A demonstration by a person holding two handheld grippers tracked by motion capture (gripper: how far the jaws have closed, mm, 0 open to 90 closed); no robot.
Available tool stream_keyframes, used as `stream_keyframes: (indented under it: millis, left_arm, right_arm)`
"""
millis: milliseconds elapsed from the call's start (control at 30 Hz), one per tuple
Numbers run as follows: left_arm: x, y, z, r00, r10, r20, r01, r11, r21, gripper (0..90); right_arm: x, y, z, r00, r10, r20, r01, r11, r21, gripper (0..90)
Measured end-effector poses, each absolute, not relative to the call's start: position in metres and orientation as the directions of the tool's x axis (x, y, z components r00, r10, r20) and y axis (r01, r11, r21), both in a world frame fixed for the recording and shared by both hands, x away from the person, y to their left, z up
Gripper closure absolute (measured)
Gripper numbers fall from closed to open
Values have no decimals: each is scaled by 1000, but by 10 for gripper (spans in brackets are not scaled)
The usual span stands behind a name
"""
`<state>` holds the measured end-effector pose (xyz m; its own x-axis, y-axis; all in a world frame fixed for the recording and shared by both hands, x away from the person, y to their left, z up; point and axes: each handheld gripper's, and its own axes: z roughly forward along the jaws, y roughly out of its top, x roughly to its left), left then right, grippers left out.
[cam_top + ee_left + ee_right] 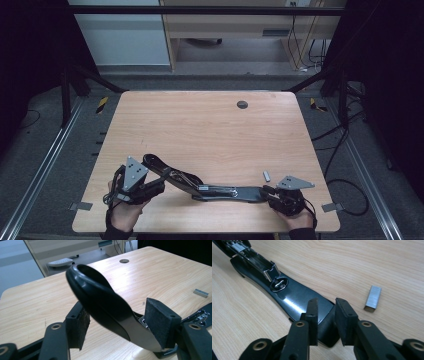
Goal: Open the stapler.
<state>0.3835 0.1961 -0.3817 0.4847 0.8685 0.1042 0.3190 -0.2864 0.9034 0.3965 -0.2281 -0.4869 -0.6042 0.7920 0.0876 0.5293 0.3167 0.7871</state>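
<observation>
A black stapler [220, 191] lies swung open near the table's front edge. Its base [294, 297] rests flat, with the metal magazine [254, 261] and the round anvil [279, 284] exposed. The black top arm [100, 297] rises tilted up and to the left. My left gripper [159, 186] is shut on that arm near its hinge end, one pad [160, 322] pressed against its side. My right gripper [267, 192] is shut on the base's rounded right end, which sits between the pads [344, 320]. A small strip of staples [267, 176] lies loose just beyond the right gripper.
A round dark grommet hole [242, 104] sits at the far middle of the wooden table [210, 130]. Beyond the table stand a light desk [240, 25] and hanging cables [305, 50]. More cables [345, 140] lie on the floor at right.
</observation>
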Motion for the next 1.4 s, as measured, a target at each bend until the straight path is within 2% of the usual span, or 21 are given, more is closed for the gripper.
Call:
stream_keyframes:
  millis: [200,800,1000,1200,1400]
  left_arm:
    - [380,200,-381,484,868,112,322,-295,899,358]
    - [363,227,-388,479,869,128,337,-316,887,340]
    - [360,241,-406,467,874,136,366,-330,870,345]
    - [367,251,-429,446,884,140,400,-337,852,357]
    - [376,255,-452,433,882,187,421,-382,823,370]
  right_arm:
    - [397,-232,-484,-574,816,65,524,305,795,607]
    - [396,-240,-477,-486,873,32,539,271,798,569]
    - [397,-241,-476,-462,885,56,564,244,789,557]
    - [401,-242,-475,-450,893,0,567,285,773,553]
    - [406,-245,-473,-438,899,-18,568,292,769,546]
